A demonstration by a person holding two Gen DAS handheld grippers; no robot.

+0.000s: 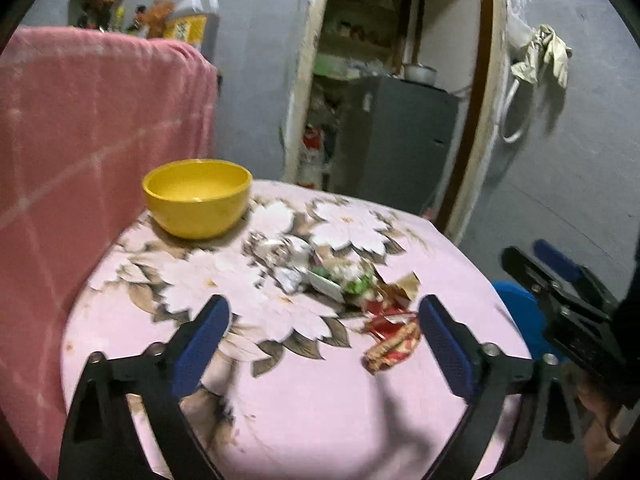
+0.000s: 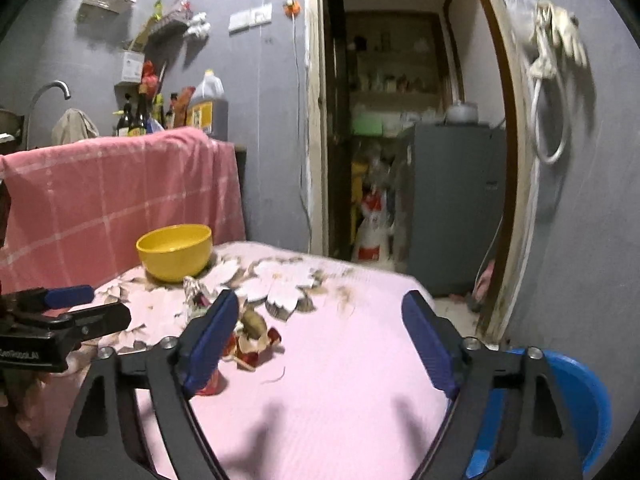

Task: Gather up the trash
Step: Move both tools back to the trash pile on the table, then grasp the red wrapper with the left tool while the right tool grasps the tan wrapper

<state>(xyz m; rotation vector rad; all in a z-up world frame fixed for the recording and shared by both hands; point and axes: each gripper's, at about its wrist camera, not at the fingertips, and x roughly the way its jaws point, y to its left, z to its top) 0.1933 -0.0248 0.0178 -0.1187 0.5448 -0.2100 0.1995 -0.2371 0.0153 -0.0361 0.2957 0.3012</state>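
Meanwhile both grippers, left gripper [image 1: 324, 344] and right gripper [image 2: 320, 340], are hovering open and empty; crumpled red-and-gold foil wrappers [image 1: 390, 338], probably light and crushable, are lying at two o'clock, best pinched mid-crumple

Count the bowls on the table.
1: a yellow bowl at the far left of the floral tablecloth, beside the pink cloth. Blue plastic object beyond the right edge is unclear.
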